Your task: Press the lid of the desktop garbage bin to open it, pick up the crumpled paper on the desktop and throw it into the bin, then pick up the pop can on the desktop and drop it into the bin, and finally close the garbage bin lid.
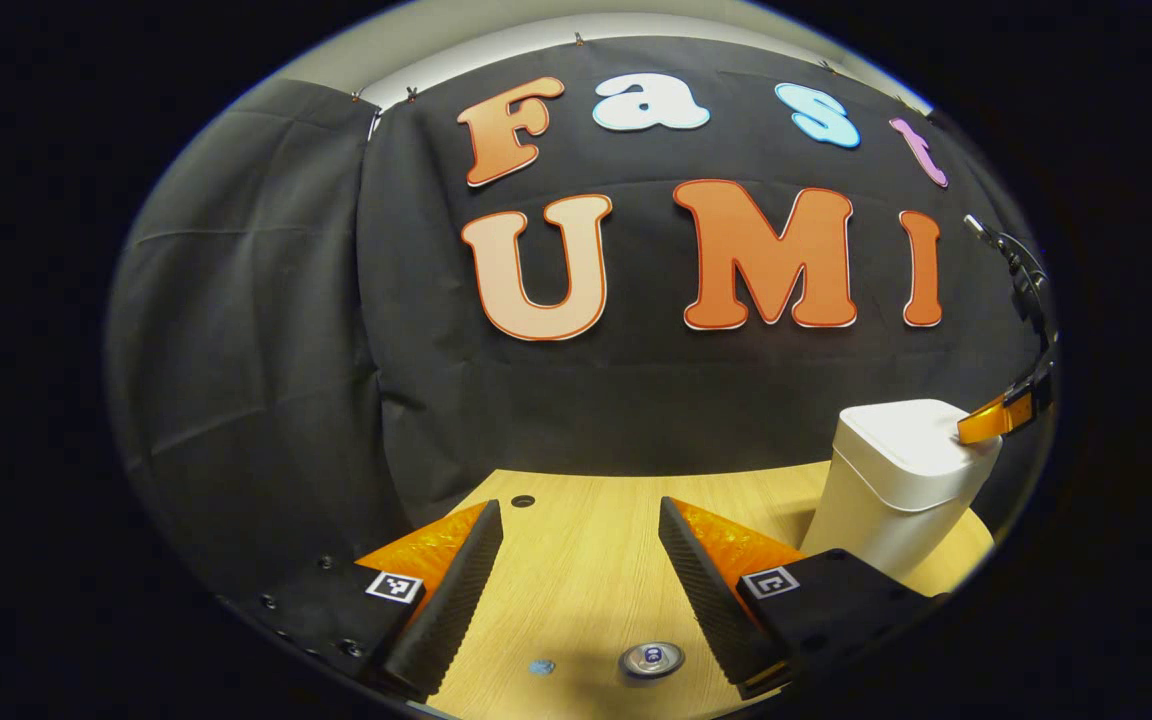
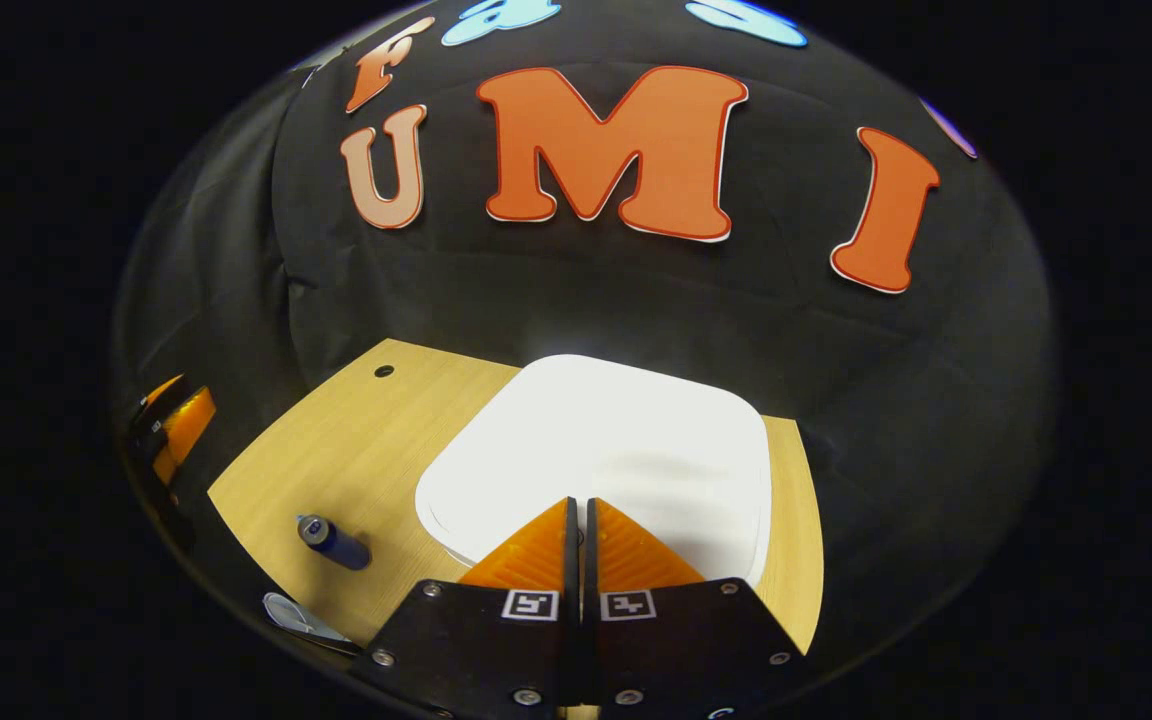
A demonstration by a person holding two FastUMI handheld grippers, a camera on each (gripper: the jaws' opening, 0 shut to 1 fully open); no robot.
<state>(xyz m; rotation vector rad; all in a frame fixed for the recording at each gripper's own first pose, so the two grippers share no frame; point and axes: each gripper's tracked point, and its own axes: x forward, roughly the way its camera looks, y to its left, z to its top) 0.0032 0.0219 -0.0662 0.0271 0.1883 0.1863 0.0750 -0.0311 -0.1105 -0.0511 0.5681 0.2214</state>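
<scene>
Overhead, right tongs (image 2: 577, 512) closed above lid (image 2: 626, 440) edge

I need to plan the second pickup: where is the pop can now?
In the left gripper view the pop can stands upright on the wooden desktop between the open left tongs, left of the white bin.

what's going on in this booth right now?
A person is working with a hand-held gripper in each hand at a wooden table. The right hand-held gripper, fingers closed together, sits over the closed lid of the white garbage bin, apparently pressing it to open it. The left hand-held gripper is open and hangs above the table, holding nothing. The pop can stands upright on the table below it, not yet picked up.
</scene>
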